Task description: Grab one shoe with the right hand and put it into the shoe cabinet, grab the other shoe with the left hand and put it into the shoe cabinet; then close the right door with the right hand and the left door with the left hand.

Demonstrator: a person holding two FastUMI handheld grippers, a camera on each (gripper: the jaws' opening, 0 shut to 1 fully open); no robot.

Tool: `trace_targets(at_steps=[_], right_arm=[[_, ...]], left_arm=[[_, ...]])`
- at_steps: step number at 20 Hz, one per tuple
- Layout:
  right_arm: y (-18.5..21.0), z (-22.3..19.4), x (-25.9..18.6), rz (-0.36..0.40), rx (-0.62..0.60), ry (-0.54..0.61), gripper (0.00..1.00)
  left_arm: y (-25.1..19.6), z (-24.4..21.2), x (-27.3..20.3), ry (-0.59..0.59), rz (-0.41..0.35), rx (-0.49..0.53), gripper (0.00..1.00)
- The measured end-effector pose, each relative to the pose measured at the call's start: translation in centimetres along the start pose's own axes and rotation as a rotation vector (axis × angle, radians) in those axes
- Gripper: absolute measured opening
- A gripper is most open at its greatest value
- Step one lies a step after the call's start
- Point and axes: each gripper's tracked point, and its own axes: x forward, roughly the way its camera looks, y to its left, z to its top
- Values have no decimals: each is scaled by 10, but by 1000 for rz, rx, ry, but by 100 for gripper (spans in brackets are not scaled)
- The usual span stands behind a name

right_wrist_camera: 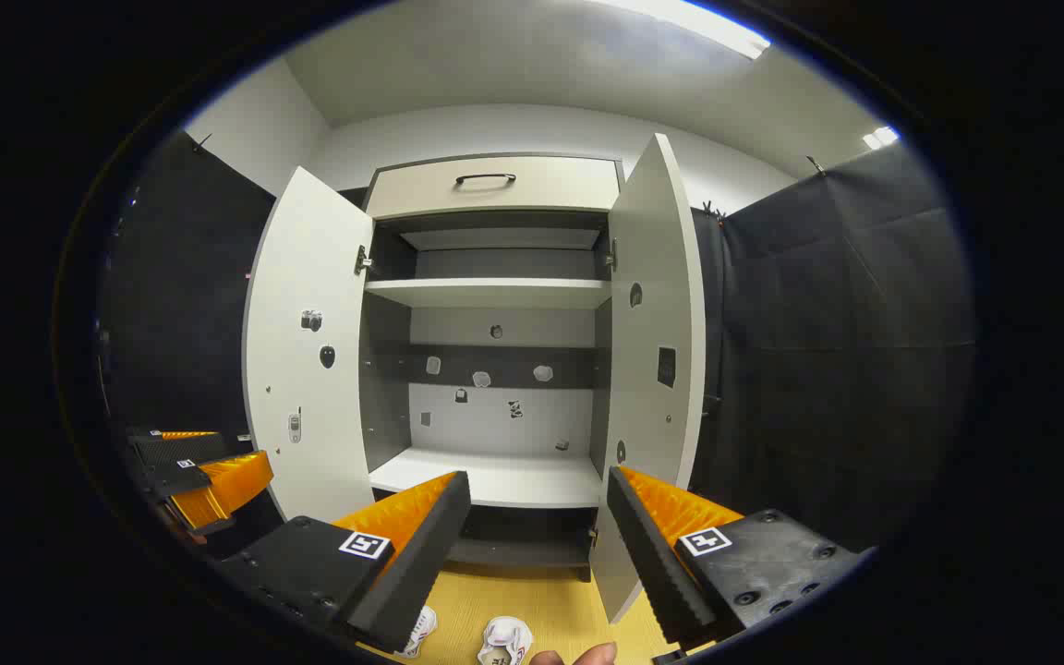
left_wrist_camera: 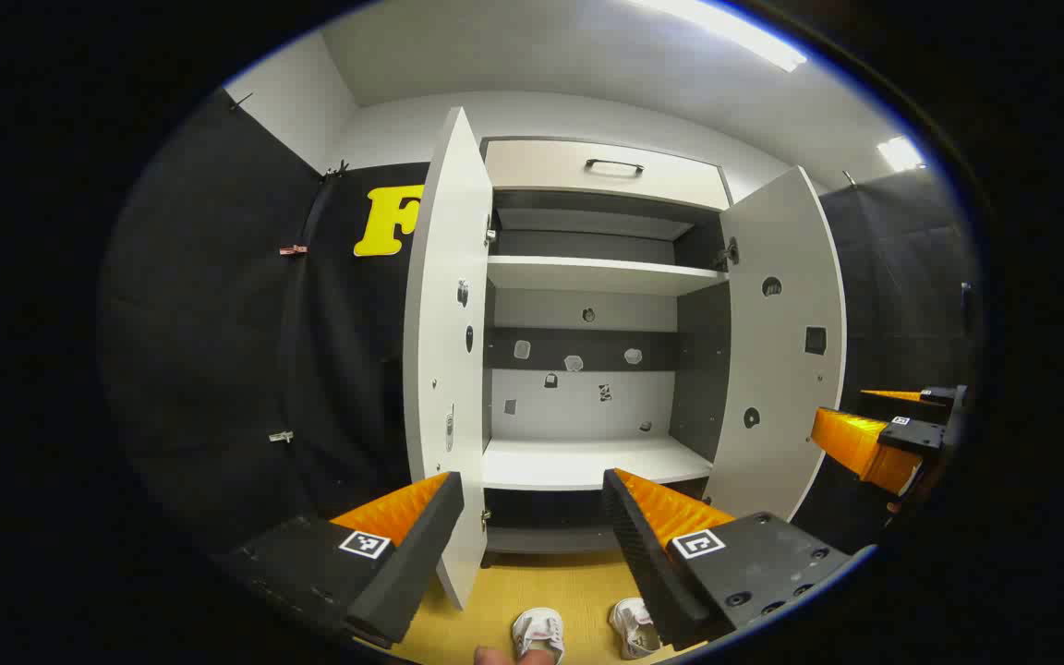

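Note:
The shoe cabinet [left_wrist_camera: 587, 277] [right_wrist_camera: 495, 296] stands ahead with its left door [left_wrist_camera: 444, 351] [right_wrist_camera: 310, 351] and right door [left_wrist_camera: 777, 342] [right_wrist_camera: 657, 323] both swung wide. Its lower shelf [left_wrist_camera: 578, 462] [right_wrist_camera: 495, 476] is bare. Two white shoes lie on the yellow floor in front: one shoe [left_wrist_camera: 538, 633] [right_wrist_camera: 505, 639] and the other shoe [left_wrist_camera: 634, 625] [right_wrist_camera: 418, 631], partly hidden by fingers. My left gripper [left_wrist_camera: 532, 522] is open and empty, held above the shoes; it appears as well at the left edge of the right gripper view [right_wrist_camera: 204, 471]. My right gripper [right_wrist_camera: 537, 522] is open and empty, and shows as well at the right edge of the left gripper view [left_wrist_camera: 874, 429].
A drawer with a dark handle [left_wrist_camera: 613, 166] [right_wrist_camera: 486, 178] tops the cabinet, with an upper shelf [left_wrist_camera: 601, 274] below it. Black cloth walls close in on both sides. A fingertip [left_wrist_camera: 493, 656] [right_wrist_camera: 587, 656] pokes in at the bottom edge.

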Motion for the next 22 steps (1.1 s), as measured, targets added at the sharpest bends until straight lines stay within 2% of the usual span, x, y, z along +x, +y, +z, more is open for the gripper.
trace_targets(at_steps=[15,19,22], right_arm=[[0,-17,-5,3,9,18,98],[9,-41,-7,27,20,67,98],[20,-80,-9,56,42,155,98]], left_arm=[[0,3,-3,-28,0,27,95],[7,0,-5,-40,11,32,94],[12,-6,-4,-34,23,24,94]])
